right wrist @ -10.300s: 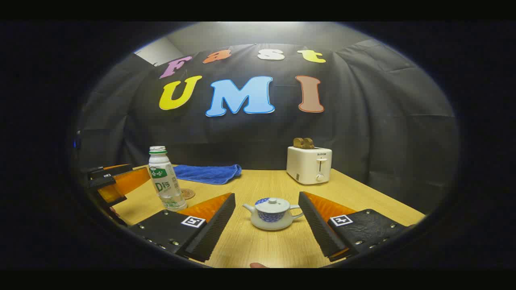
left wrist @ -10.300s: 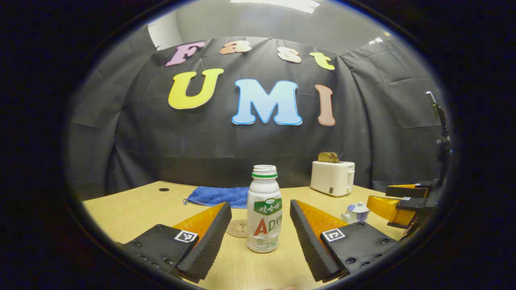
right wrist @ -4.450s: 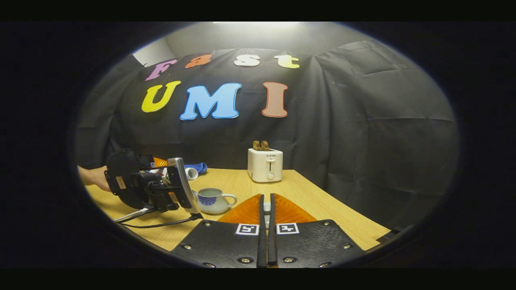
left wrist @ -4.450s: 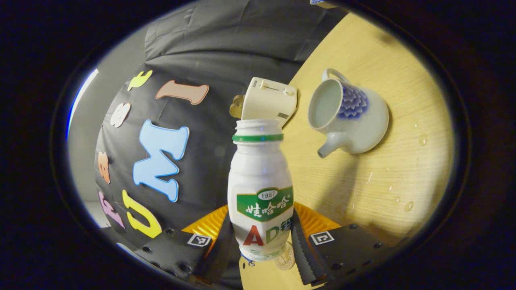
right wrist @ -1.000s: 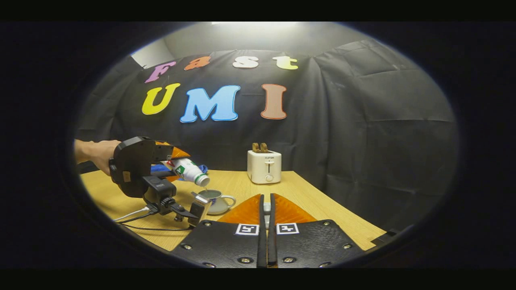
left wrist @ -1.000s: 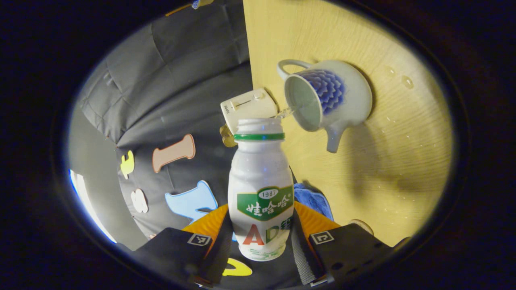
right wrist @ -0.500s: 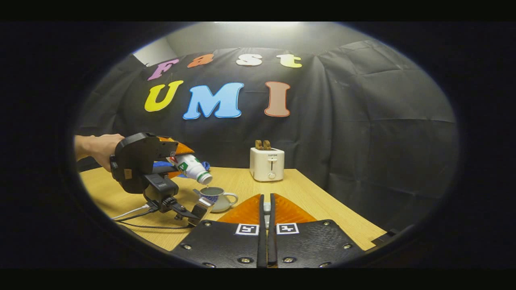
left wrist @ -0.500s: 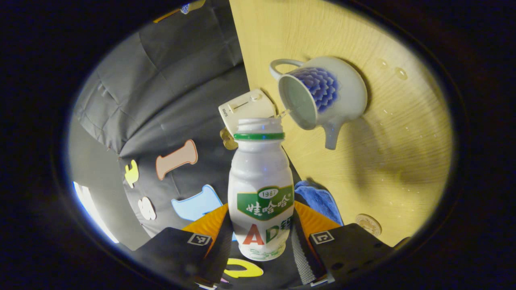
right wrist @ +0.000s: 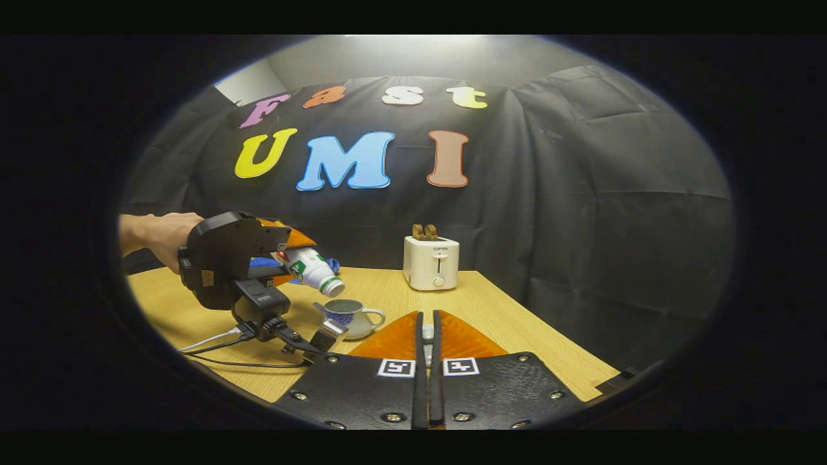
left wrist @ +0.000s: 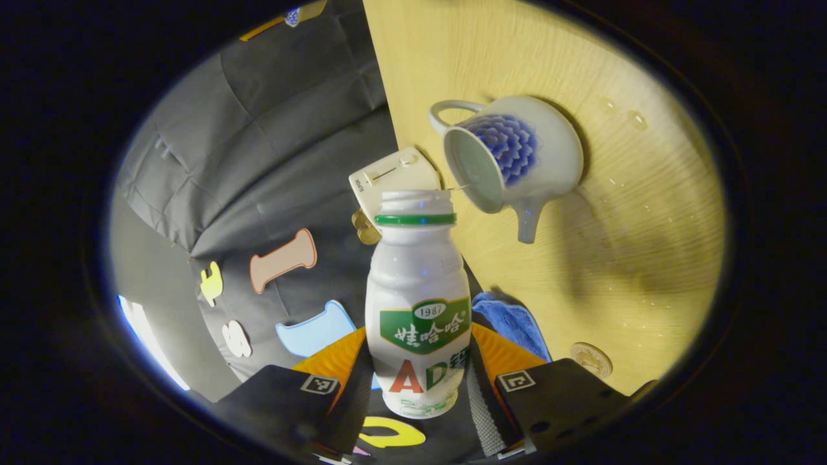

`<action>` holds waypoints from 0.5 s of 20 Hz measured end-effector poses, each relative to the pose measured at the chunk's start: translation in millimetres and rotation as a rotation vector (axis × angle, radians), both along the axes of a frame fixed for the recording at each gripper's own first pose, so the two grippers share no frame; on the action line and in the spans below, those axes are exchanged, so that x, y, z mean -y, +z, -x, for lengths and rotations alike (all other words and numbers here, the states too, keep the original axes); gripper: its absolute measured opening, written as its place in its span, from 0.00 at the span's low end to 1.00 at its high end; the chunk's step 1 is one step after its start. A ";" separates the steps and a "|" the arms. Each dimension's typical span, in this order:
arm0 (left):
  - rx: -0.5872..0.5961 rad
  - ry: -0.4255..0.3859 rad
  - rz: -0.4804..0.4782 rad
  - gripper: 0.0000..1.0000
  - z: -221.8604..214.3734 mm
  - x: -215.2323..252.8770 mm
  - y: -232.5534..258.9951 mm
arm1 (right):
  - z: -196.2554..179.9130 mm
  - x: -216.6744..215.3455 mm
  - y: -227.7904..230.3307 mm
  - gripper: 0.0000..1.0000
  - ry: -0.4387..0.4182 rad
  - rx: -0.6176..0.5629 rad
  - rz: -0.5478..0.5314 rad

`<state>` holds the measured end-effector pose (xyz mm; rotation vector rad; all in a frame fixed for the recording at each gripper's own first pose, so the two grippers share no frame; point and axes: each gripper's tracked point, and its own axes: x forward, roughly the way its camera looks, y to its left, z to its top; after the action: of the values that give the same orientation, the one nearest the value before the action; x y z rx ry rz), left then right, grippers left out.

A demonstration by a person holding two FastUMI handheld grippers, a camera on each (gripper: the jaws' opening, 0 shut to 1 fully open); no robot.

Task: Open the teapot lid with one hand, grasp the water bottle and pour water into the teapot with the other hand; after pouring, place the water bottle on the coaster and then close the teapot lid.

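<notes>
The wooden desk (right wrist: 504,316) carries the open teapot (right wrist: 349,317) ahead-left of the right gripper's jaws, a toaster (right wrist: 431,261) straight beyond them, a blue cloth (left wrist: 513,321), a round coaster (left wrist: 591,359) and scattered water drops (left wrist: 636,119).

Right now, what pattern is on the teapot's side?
A blue petal-like pattern on the pale teapot, clearest in the left gripper view.

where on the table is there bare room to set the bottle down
Bare wood lies right of the teapot out to the table edge, in front of the toaster. The far left is crowded: blue towel, coaster and the left tongs with the bottle.
</notes>
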<state>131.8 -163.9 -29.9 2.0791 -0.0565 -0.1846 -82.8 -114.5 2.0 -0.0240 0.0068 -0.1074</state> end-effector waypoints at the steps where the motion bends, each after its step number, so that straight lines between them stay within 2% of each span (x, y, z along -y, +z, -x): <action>1: 0.001 -0.003 -0.001 0.74 0.0 0.7 0.6 | -0.5 0.3 0.3 0.01 0.000 -0.001 0.000; 2: 0.001 -0.004 0.000 0.70 0.5 1.6 -0.1 | -0.1 0.6 -0.1 0.01 -0.002 -0.001 0.001; 3: -0.003 -0.002 0.003 0.70 0.8 0.6 -0.5 | 0.2 1.0 0.9 0.02 -0.003 0.001 0.002; 4: -0.002 -0.006 0.005 0.75 0.7 1.6 -0.9 | 0.2 1.3 0.6 0.01 -0.003 0.001 0.003; 7: -0.004 -0.003 0.004 0.75 0.4 0.5 -1.2 | 0.0 0.7 1.5 0.01 -0.003 0.000 0.002; 8: -0.002 -0.007 0.005 0.80 0.4 0.6 -1.1 | 0.1 1.2 0.0 0.02 -0.002 -0.001 0.000; 9: -0.004 -0.008 0.011 0.74 -0.4 0.8 -1.3 | 0.4 1.1 0.3 0.01 -0.002 -0.002 -0.001; 10: -0.010 -0.010 0.023 0.74 0.1 1.0 -3.5 | 0.3 1.1 -0.9 0.01 -0.002 -0.003 -0.002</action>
<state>131.7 -164.9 -33.4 2.0556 -0.0630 -0.2002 -83.1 -115.6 1.1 -0.0218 0.0103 -0.1094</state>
